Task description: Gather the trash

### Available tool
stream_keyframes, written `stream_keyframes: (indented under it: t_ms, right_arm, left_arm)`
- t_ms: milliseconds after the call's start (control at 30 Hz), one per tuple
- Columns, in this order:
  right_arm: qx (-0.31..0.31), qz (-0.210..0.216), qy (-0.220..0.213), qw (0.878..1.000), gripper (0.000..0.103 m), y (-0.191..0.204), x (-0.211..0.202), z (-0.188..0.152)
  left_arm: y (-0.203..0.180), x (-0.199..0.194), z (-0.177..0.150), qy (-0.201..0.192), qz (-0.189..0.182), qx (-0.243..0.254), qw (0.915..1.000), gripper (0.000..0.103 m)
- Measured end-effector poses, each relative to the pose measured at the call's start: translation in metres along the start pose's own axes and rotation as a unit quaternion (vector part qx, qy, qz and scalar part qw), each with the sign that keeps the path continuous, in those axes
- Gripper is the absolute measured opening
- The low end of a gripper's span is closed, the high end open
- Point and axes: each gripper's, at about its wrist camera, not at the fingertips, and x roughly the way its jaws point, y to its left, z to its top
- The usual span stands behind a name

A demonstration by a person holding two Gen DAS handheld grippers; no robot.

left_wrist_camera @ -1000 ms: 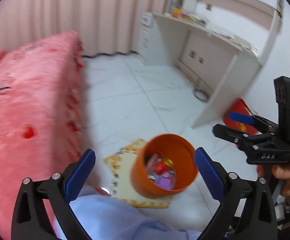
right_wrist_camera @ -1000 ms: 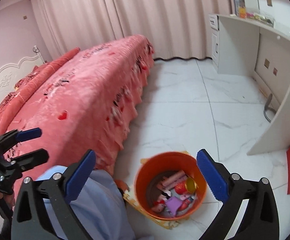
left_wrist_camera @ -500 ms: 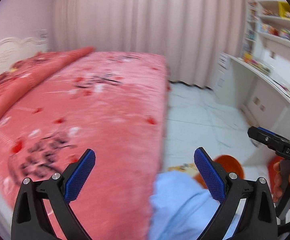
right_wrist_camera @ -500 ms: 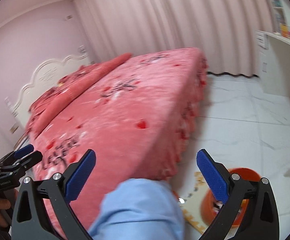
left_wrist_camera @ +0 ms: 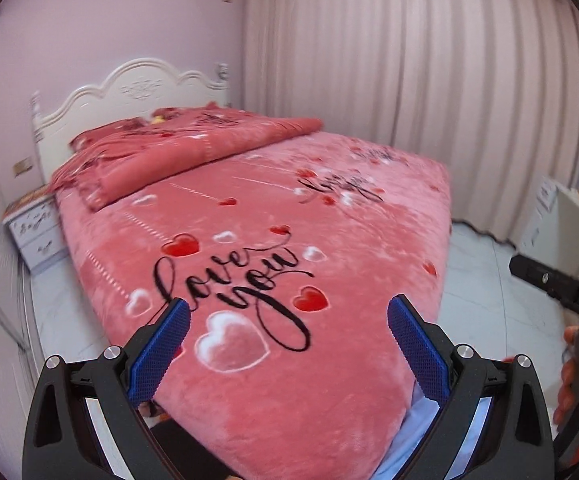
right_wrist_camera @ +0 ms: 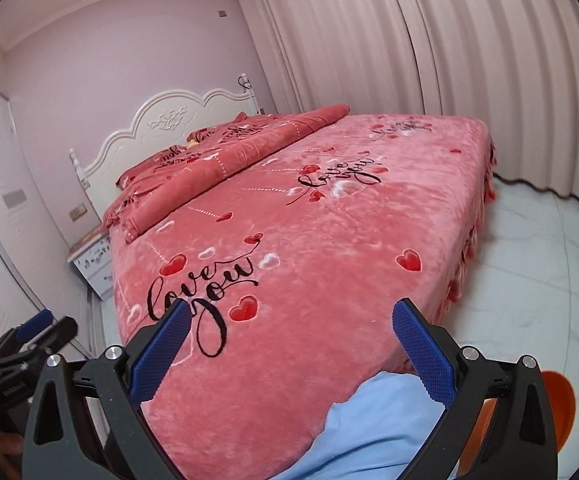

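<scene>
My left gripper (left_wrist_camera: 288,318) is open and empty, held above the near end of a pink bed (left_wrist_camera: 273,240). My right gripper (right_wrist_camera: 291,320) is also open and empty, over the same bed (right_wrist_camera: 309,240). The orange trash bucket (right_wrist_camera: 559,412) shows only as a rim at the lower right of the right wrist view, behind the right finger. Its contents are hidden. No loose trash shows on the bed. The right gripper also shows at the right edge of the left wrist view (left_wrist_camera: 549,284), and the left gripper at the left edge of the right wrist view (right_wrist_camera: 29,336).
A folded red duvet (left_wrist_camera: 193,148) lies at the head of the bed by a white headboard (left_wrist_camera: 129,92). A white nightstand (left_wrist_camera: 37,232) stands left of the bed. Pink curtains (left_wrist_camera: 409,60) cover the far wall. White tile floor (right_wrist_camera: 529,260) lies right of the bed. My blue-clad leg (right_wrist_camera: 369,432) is below.
Both grippers have swung up and left from the orange bucket on the floor to face the bed. The bucket has dropped almost out of view. Both stay open.
</scene>
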Motion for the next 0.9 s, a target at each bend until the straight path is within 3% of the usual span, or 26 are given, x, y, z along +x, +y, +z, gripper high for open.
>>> stream_keyframes:
  t_ms: [267, 533, 900]
  right_arm:
    - [-0.052, -0.017, -0.002, 0.999, 0.099, 0.023, -0.008, -0.024]
    - [-0.083, -0.019, -0.009, 0.996, 0.099, 0.031, -0.012, -0.032]
    - [-0.088, -0.009, -0.011, 0.996, 0.099, 0.030, -0.012, -0.033]
  left_arm:
    - [0.011, 0.010, -0.012, 0.019, -0.044, -0.049, 0.9977, 0.097]
    - [-0.013, 0.009, -0.022, 0.030, -0.021, 0.005, 0.9993, 0.097]
    - [-0.023, 0.003, -0.019, 0.034, -0.033, 0.013, 0.9988, 0.097]
